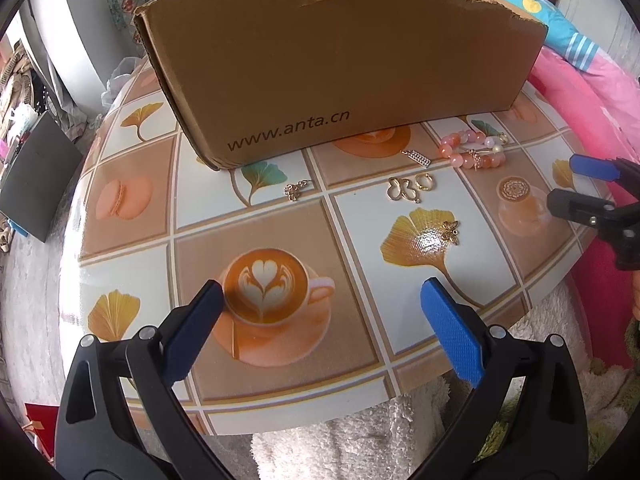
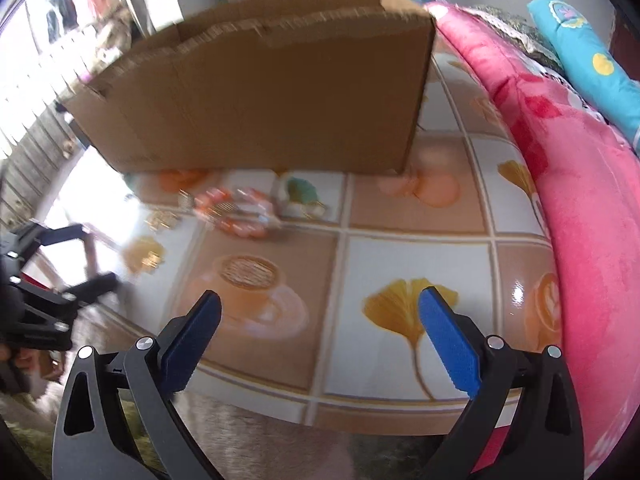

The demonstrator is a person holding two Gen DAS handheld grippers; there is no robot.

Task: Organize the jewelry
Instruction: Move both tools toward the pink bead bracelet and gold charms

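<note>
Both our left claw [image 1: 322, 294] and right claw [image 2: 320, 304] stand wide apart, holding nothing. The bead bracelet [image 1: 472, 150] lies on the desk [image 1: 352, 216] at one o'clock, near the box [image 1: 340, 76]. We judge it light, loose and slippery, best pinched across one strand.

Pink blanket [image 2: 580, 184] beside patterned tablecloth [image 1: 280, 240]

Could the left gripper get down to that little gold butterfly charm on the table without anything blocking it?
Probably yes. The left gripper is open and empty above the table, and the butterfly charm lies alone on bare tabletop just ahead. The cardboard box sits well behind it.
</note>
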